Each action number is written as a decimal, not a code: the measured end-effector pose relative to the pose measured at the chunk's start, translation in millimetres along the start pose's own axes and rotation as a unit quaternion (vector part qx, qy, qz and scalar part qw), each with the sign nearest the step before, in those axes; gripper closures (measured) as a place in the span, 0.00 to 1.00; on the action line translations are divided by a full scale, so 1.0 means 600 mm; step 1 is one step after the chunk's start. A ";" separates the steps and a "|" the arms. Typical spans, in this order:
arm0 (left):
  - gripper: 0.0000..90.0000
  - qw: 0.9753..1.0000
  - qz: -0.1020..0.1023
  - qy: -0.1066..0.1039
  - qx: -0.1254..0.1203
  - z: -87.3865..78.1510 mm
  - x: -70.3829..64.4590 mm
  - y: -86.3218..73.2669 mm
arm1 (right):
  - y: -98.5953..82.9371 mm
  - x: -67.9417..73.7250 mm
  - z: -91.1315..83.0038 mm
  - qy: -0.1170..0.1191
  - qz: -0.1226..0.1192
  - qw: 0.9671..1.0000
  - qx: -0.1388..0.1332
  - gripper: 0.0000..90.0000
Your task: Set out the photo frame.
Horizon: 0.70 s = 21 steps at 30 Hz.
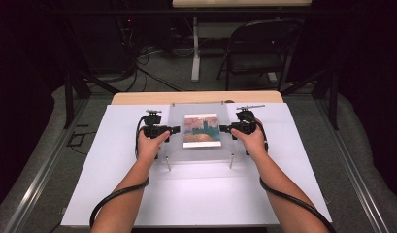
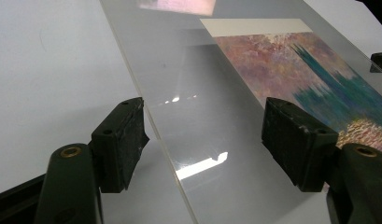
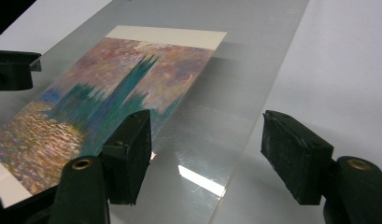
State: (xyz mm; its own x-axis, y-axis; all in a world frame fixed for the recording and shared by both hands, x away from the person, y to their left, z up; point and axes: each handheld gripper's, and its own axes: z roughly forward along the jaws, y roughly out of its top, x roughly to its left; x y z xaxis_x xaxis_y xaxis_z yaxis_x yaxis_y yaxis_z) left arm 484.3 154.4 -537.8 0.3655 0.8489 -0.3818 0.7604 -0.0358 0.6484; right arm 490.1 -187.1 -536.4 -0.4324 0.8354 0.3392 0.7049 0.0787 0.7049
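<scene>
Both tongs are wide apart, nothing gripped: the left tongs straddle the left edge of the clear acrylic sheet, the right tongs straddle its right edge. That sheet sits raised on short metal standoffs mid-worktop, with a painted print lying flat in its middle. My read: positioning is done, the clamp and any lift are yet to come. Around it, just white board; a folding chair stands well behind. Nothing blocks either side, though the print lies close to the inner pads.
</scene>
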 end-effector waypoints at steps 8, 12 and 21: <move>0.30 1.000 -0.004 -0.003 0.004 0.002 -0.002 0.000 | 0.001 0.003 0.005 0.005 0.006 1.000 0.006 0.33; 0.29 1.000 -0.007 -0.005 0.006 0.003 -0.002 0.000 | 0.001 0.002 0.008 0.008 0.013 1.000 0.008 0.31; 0.26 1.000 -0.016 -0.015 0.014 0.004 0.000 -0.002 | 0.002 0.001 0.010 0.011 0.024 1.000 0.013 0.30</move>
State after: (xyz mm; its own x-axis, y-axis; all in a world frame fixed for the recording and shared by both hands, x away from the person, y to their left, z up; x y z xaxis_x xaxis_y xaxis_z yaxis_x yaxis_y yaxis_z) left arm 484.7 153.5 -539.9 0.3565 0.8336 -0.4220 0.7862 -0.0236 0.6175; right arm 494.2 -183.2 -539.3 -0.4100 0.8268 0.3850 0.7388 0.0536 0.6718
